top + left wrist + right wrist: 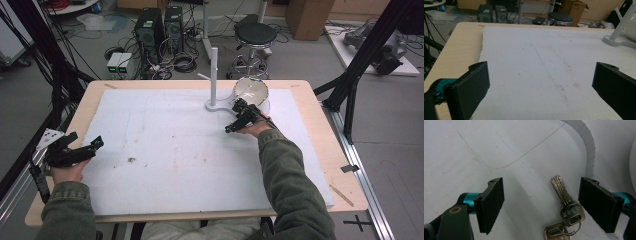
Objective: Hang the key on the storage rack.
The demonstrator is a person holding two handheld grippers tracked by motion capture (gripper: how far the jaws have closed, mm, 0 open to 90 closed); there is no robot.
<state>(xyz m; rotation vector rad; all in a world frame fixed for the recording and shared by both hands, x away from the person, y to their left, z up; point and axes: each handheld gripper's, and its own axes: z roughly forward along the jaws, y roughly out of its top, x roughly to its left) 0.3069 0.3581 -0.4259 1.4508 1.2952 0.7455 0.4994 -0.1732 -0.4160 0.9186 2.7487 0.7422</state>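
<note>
Fingers (pixel 491 205) of the right gripper (pixel 541 205) are wide apart over silver keys (pixel 566 206) on a ring, lying on the white mat (pixel 474 150); the long key points away, its writing too blurry to read. Left gripper (pixel 540 87) is spread open over bare mat. From high up, both grippers sit over the tabletop (pixel 310 105), the right one beside a white stand (pixel 214 75).

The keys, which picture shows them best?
The right gripper view: the keys lie on the white mat between the right claw's open jaws, ring and teeth clear. In the high view that claw covers their spot; the left gripper view looks elsewhere.
</note>
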